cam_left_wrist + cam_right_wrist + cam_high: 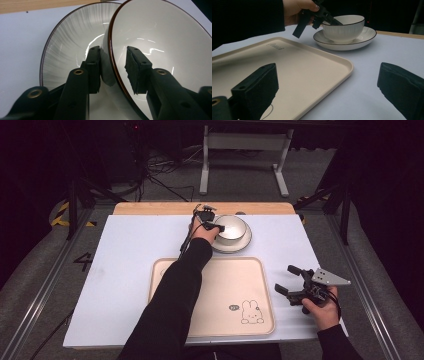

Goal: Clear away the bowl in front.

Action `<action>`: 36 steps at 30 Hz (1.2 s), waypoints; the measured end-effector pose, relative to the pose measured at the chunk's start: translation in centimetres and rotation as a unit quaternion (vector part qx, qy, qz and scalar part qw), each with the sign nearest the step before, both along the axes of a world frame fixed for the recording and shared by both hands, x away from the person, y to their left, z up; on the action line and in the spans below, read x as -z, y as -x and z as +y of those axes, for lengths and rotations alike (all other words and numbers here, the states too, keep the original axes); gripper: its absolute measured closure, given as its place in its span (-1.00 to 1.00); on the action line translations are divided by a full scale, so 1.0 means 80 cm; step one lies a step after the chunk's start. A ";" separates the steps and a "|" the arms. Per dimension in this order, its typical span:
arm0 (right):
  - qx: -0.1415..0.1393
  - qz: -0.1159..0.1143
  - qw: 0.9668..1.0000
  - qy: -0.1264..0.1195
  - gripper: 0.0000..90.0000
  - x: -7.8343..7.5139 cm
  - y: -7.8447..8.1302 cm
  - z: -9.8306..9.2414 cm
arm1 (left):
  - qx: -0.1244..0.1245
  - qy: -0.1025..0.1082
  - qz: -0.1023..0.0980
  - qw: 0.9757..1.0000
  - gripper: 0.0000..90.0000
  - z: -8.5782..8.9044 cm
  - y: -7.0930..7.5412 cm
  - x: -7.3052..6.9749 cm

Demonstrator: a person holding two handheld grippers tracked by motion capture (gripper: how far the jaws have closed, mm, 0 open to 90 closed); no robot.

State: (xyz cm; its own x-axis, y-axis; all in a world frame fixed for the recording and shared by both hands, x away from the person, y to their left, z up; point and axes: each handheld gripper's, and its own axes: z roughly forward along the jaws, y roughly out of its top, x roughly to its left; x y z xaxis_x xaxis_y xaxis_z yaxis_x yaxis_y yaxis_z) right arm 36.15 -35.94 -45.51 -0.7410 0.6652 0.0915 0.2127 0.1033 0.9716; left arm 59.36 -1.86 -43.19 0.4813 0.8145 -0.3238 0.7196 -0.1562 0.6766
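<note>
Left hand-held gripper (113,66) at far side of white tabletop (125,250), jaws straddling near rim of white bowl (160,50): one inside, one outside, seemingly not fully clamped. Bowl sits on striped saucer (67,45), beyond beige tray (220,290). Right hand-held gripper (287,279) spread wide, empty, just right of tray with bunny drawing (251,312).

On the worktop (125,270) there is one bowl (232,227), one plate (235,245) under it, and one tray (210,292). Two tools are present: the left tool (210,220) and the right tool (292,282), one in each of two hands.
</note>
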 end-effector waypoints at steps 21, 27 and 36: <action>0.001 -0.003 1.000 0.006 -0.91 0.000 0.001 0.001 | -0.007 0.006 -0.017 1.000 0.78 0.006 0.002 -0.014; 0.000 -0.003 1.000 0.007 -0.91 0.000 0.001 0.002 | -0.008 -0.003 -0.037 0.999 0.75 0.013 0.006 -0.024; 0.001 -0.003 1.000 0.007 -0.91 0.000 0.001 0.002 | -0.001 0.008 -0.047 0.999 0.75 0.025 0.016 -0.041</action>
